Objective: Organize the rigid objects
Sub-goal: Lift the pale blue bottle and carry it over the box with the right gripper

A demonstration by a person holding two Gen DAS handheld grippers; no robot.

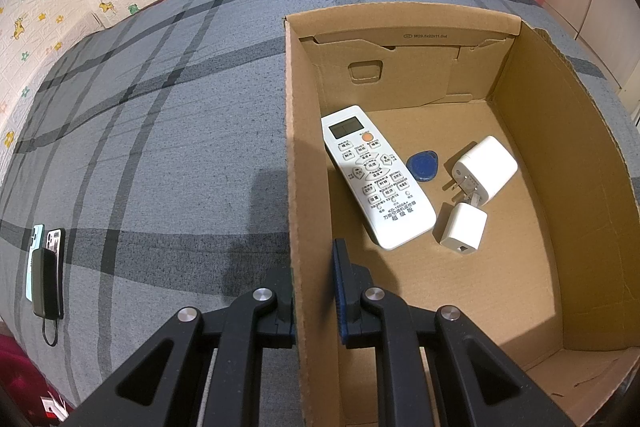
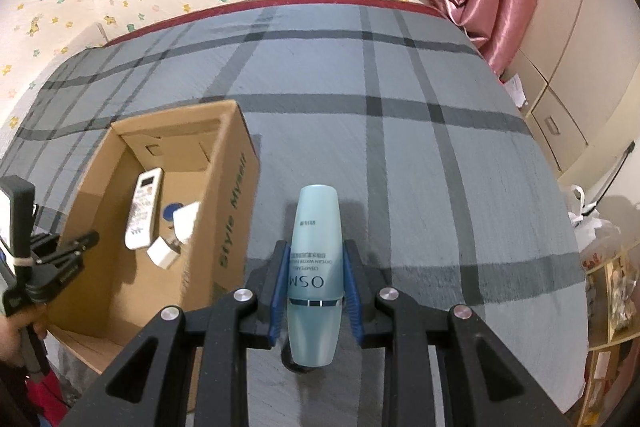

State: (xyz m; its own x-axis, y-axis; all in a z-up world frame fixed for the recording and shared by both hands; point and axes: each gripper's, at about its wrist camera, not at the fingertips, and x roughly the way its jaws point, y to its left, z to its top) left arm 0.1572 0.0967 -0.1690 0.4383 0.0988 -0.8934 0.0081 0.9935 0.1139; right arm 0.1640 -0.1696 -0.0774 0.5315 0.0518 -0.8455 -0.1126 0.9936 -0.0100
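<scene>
Left gripper (image 1: 314, 291) fingers clamped on cardboard box (image 1: 294, 131) wall at lower centre; right gripper (image 2: 316, 267) fingers gripping teal bottle (image 2: 316, 267), centre frame, above bed (image 2: 420, 167).

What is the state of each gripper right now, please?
Left gripper: shut on the cardboard box, clamping its side wall.
Right gripper: shut on the teal bottle.

Bare bedspread (image 2: 420, 167) lies open right of the cardboard box (image 2: 230, 187), whose near floor stays unoccupied.
</scene>
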